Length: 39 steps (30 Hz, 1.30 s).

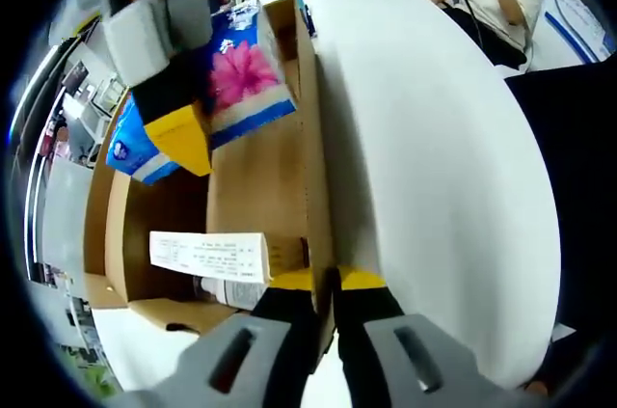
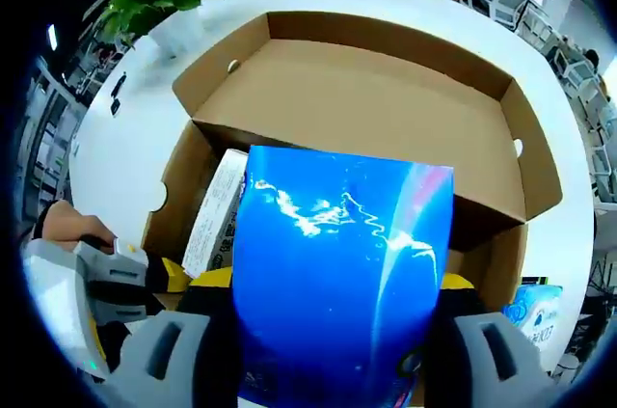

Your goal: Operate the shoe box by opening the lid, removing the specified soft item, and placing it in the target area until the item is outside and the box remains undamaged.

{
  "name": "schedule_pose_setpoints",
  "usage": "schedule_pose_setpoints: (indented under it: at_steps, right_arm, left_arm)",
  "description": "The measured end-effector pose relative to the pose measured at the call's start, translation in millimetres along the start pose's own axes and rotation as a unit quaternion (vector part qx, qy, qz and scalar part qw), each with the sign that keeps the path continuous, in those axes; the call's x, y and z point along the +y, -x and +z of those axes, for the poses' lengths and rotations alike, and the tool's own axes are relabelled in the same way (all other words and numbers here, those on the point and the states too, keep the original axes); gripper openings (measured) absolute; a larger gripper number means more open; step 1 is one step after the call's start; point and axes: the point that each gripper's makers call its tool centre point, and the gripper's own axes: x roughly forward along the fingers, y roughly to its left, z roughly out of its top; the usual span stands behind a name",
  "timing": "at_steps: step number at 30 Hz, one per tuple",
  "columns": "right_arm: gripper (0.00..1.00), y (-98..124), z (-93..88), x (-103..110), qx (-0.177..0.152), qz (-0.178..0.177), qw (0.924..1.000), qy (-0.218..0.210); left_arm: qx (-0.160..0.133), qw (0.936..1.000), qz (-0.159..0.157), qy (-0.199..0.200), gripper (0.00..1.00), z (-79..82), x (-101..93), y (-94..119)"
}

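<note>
With the lid open, the right tongs (image 2: pixel 333 331) clamp the blue tissue pack (image 2: pixel 337 263) above the shoe box (image 2: pixel 386 99); left tongs (image 1: pixel 335 283) pinch its wall. Next: carry the pack to the desk (image 1: pixel 434 157).

The left gripper view is taken from close against one side wall of the open shoe box (image 1: pixel 289 186), looking along that wall with the white desk (image 1: pixel 434 167) beside it; the right hand-held gripper (image 1: pixel 178 133) is seen ahead over the box. The right gripper view is taken from above the box, facing down into it, and is largely blocked by a very near blue pack (image 2: pixel 337 273). The box interior and desk are shared by both views.
</note>
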Motion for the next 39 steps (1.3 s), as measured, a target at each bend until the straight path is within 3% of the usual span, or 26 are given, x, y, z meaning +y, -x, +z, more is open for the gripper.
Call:
schedule_pose_setpoints:
  at_steps: [10,17,25,31,39]
  right_arm:
    - [0.76,25.7,-9.3,7.1,-0.014,0.018,0.9992,0.032]
    - [0.76,40.4,-7.1,-0.8,-0.029,0.030,0.9984,0.039]
    - [0.76,66.2,-7.2,-19.3,-0.053,0.028,0.9951,0.078]
    - [0.76,81.9,-9.3,-36.5,-0.068,0.028,0.9941,0.080]
    - [0.76,98.2,-13.1,-53.0,-0.079,0.026,0.9926,0.089]
  left_arm:
    - [0.000,1.0000,-0.001,-0.002,0.05,0.0,0.3,-0.1]
    - [-0.001,1.0000,-0.003,-0.005,0.05,-0.6,-1.1,0.4]
    - [0.001,1.0000,-0.004,-0.004,0.05,-1.7,-3.7,0.9]
    - [-0.001,1.0000,-0.004,-0.003,0.05,-5.7,5.5,-0.5]
    - [0.000,1.0000,-0.003,-0.001,0.05,-1.6,2.4,0.3]
